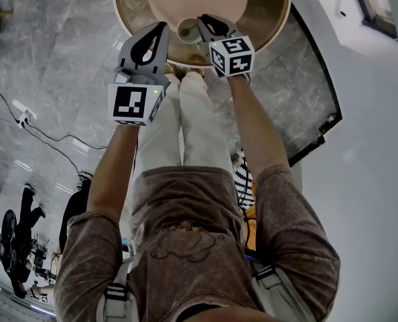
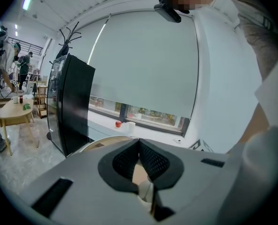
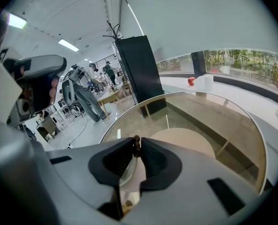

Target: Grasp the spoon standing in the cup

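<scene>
Tongs of right gripper (image 3: 137, 147) pinch spoon (image 3: 136, 140) handle.

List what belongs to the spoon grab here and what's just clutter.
Job:
thin brown-tipped spoon, pinched in the right tongs
pale round cup beneath it
round glass table

Lying about:
tall black cabinet
small red object on the sill
left tongs, shut, empty

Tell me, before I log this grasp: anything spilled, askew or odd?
Nothing stands out. The cup stands upright on the glass table, no spill visible, and the right gripper is shut on the spoon.
</scene>
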The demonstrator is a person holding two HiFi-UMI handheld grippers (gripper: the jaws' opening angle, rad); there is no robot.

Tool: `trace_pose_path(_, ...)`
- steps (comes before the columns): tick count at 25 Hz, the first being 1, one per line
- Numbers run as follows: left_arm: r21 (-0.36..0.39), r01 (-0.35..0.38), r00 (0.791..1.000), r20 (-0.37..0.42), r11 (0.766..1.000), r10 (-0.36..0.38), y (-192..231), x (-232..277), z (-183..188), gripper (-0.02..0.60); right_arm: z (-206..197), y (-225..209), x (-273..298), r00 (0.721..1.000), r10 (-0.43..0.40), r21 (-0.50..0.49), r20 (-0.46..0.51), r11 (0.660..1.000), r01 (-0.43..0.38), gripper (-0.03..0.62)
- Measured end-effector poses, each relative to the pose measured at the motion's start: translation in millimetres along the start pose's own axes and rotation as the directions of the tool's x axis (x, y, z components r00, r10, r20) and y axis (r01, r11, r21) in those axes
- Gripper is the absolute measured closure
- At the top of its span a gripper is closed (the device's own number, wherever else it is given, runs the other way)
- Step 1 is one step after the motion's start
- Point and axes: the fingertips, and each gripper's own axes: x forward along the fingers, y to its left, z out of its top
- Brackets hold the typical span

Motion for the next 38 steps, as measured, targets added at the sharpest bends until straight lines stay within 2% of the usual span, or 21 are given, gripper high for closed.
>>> trace_pose_path(16,-0.027,0.001,1.0,-0.012,1.0,-0.001,-5,-4,3,0.565,24,9,-23,0.999,-0.002,-0.004,0.051,1.0,0.002,0.539)
trace_pose_path(21,-0.037,0.013,1.0,-0.012,0.999,-0.013,-16,-13,30,0.565,55,21,-58,0.997,-0.028,0.002,0.069,1.0,0.028,0.539)
trace_pose_path(28,-0.065,0.015,1.0,-0.018,0.998,-0.016,-34,-51,79,0.565,115,65,-131,0.987,-0.047,-0.023,0.151,0.998,0.051,0.539)
trace_pose_path(38,-0.022,0.05,0.999,0.018,0.999,-0.05,-65,-99,155,0.565,211,119,-248,0.93,-0.063,-0.033,0.362,0.996,0.08,0.539)
